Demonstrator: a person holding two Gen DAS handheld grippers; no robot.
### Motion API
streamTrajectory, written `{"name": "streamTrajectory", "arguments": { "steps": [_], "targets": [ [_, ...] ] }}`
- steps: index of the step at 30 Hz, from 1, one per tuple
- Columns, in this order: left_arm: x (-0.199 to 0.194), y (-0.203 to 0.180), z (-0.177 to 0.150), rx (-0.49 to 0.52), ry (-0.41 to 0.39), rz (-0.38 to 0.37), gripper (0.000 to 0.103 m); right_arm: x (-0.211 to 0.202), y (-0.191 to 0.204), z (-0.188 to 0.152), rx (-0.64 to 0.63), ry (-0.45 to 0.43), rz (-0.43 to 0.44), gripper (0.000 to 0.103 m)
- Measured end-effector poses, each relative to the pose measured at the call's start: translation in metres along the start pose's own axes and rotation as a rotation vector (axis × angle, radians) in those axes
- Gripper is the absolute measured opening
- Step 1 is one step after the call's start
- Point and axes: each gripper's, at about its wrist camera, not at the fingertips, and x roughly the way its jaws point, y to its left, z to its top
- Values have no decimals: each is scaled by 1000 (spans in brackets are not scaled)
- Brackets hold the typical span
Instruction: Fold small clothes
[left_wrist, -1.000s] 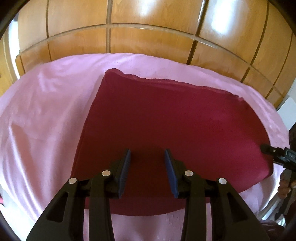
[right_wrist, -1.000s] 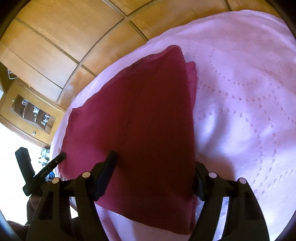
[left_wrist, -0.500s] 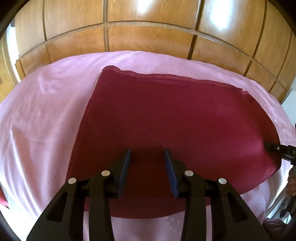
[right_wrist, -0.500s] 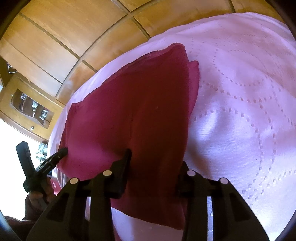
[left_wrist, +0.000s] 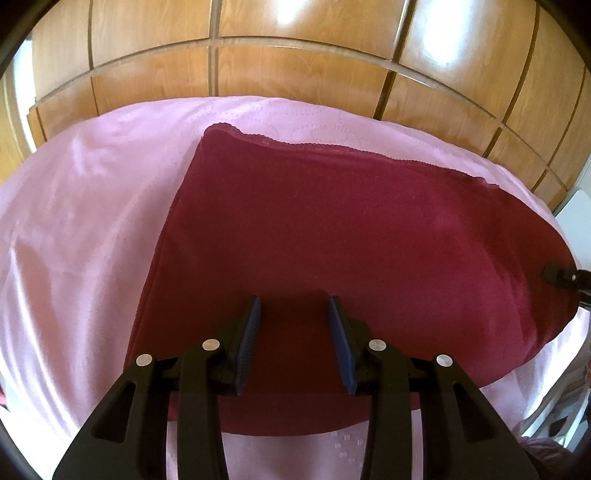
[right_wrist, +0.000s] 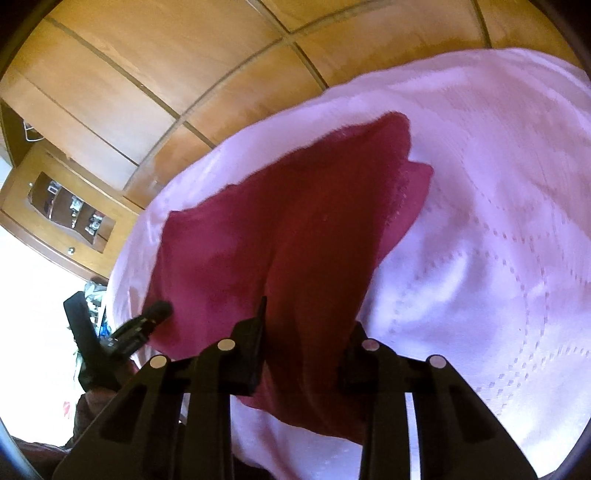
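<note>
Our left gripper (left_wrist: 294, 334) sits angled down, jaws partly apart with nothing pinched between them. Our right gripper (right_wrist: 308, 334) is closing its jaws, fabric bunched up between the fingers.

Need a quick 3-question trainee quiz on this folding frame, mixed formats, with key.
1. True or false: the dark red garment hangs from a hanger.
2. What rises behind the pink bedspread? A) wooden panels B) a window C) a brick wall
3. Which gripper has a ridge of the garment raised off the bedspread between its fingers?
Key: 1 false, it lies on the bedspread. 2 A. 3 the right gripper; its jaws are closing with the cloth between them.
</note>
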Motion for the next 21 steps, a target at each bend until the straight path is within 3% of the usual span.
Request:
{"name": "streamTrajectory", "arguments": {
  "steps": [11,16,21],
  "targets": [
    [-29,68,12,-255,-39,-244,36,4,100,35,-135,-25,72,25],
    [-40,99,10,-342,-66,-274,36,46,162,41,-236,23,92,24],
    [-51,119,8,-417,-106,-305,37,109,224,23,-379,129,105,24]
  ]
}}
